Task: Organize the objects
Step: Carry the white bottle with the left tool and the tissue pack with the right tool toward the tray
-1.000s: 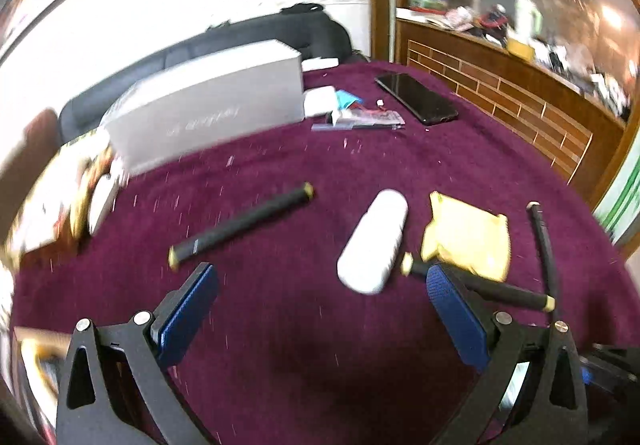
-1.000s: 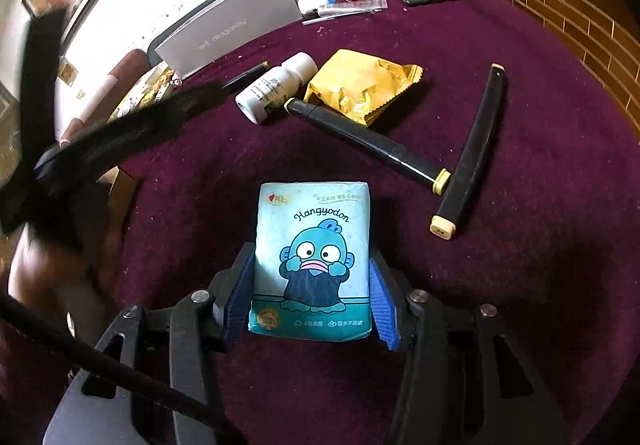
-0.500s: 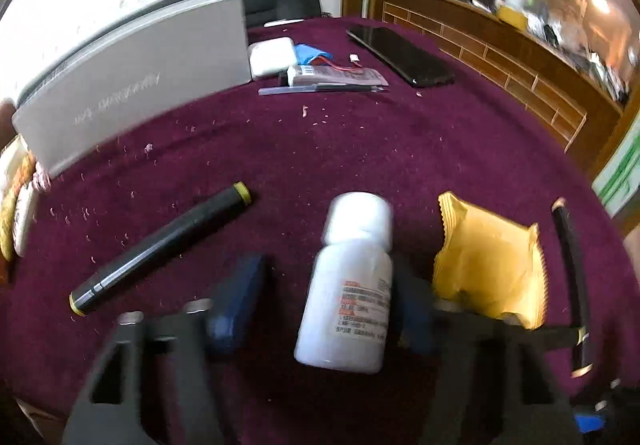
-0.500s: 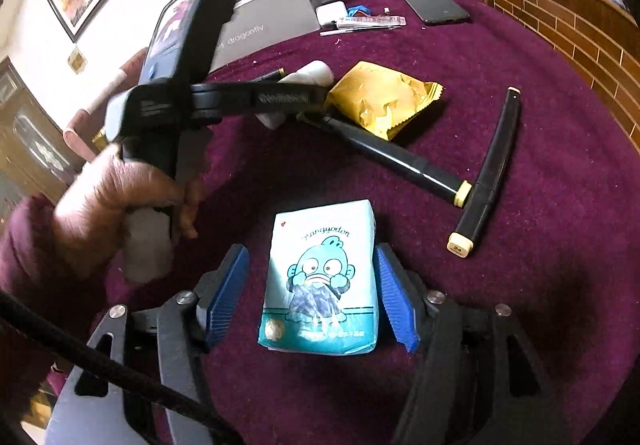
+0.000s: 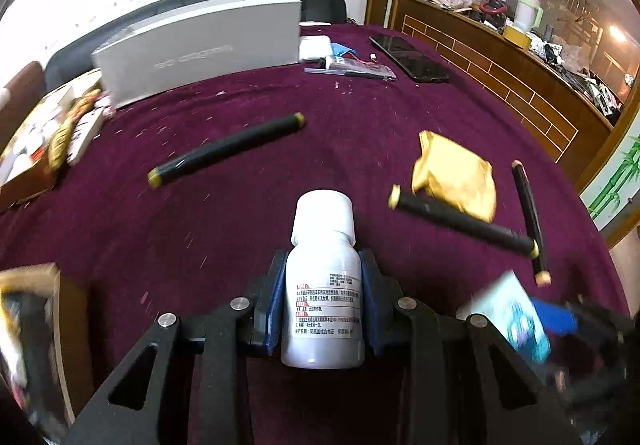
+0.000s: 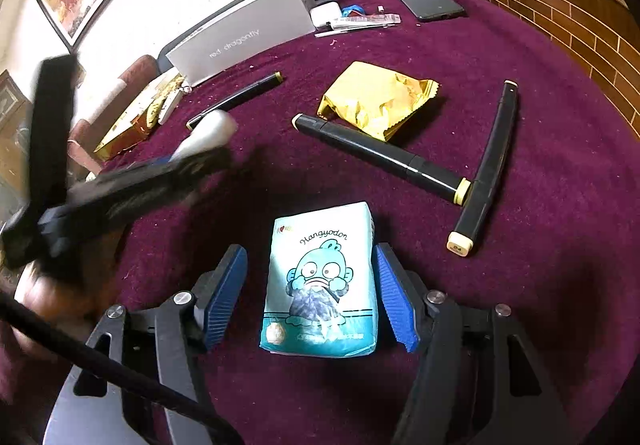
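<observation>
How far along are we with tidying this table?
Early: nothing looks sorted yet. In hand: the left gripper has just been closing and now clamps the white bottle. The right gripper is open, the tissue pack lying between its fingers ungripped. Left: three black markers and the gold packet lie scattered on the purple cloth.

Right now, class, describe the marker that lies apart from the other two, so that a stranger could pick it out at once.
Start at the long grey box at the far side of the purple tablecloth. Just in front of it lies a black marker on its own. The other two markers meet end to end beside the gold packet, and this one touches nothing.
</observation>
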{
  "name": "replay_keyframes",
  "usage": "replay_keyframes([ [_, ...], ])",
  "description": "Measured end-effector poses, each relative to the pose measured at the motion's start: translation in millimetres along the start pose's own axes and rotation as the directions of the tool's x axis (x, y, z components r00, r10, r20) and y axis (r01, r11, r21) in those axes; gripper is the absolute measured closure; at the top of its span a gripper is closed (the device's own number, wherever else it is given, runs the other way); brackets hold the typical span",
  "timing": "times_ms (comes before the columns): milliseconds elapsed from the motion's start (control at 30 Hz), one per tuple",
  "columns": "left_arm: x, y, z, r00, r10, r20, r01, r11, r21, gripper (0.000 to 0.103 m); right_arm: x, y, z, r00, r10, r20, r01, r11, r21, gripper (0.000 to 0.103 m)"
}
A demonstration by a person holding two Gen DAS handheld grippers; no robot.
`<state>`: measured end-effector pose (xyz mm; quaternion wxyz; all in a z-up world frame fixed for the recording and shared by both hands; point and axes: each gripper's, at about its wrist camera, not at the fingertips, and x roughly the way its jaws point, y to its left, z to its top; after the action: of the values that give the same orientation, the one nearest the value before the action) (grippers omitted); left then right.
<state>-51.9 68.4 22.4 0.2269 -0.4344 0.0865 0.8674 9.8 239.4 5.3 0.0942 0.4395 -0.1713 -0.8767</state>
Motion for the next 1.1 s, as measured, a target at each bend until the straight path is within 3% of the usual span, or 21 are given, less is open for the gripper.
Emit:
replay_keyframes([
  [233, -42, -2, -40, 0.997, 0.075, 0.02, -0.075, 0.997, 0.009, 0.074, 7, 20, 2, 0.987, -0.153, -0.039, 0.151, 0.987, -0.052, 0.04],
  [333, -60, 3, -56, 0.995, 0.096, 0.035, -0.096, 0.995, -0.008, 0.074, 10, 30, -1, 0.968, -0.248, -0.029, 0.244, 0.964, -0.102, 0.054],
  [633, -107, 31, -88, 0.986, 0.145, 0.079, -0.138, 0.987, -0.082, 0.074, -9, 52, -18, 0.978, -0.201, -0.049, 0.196, 0.976, -0.094, 0.055],
  [1100, -168, 92, -136, 0.966, 0.224, 0.13, -0.19, 0.955, -0.228, 0.074, -32, 151, -34, 0.994, -0.104, -0.017, 0.096, 0.965, -0.244, 0.054],
])
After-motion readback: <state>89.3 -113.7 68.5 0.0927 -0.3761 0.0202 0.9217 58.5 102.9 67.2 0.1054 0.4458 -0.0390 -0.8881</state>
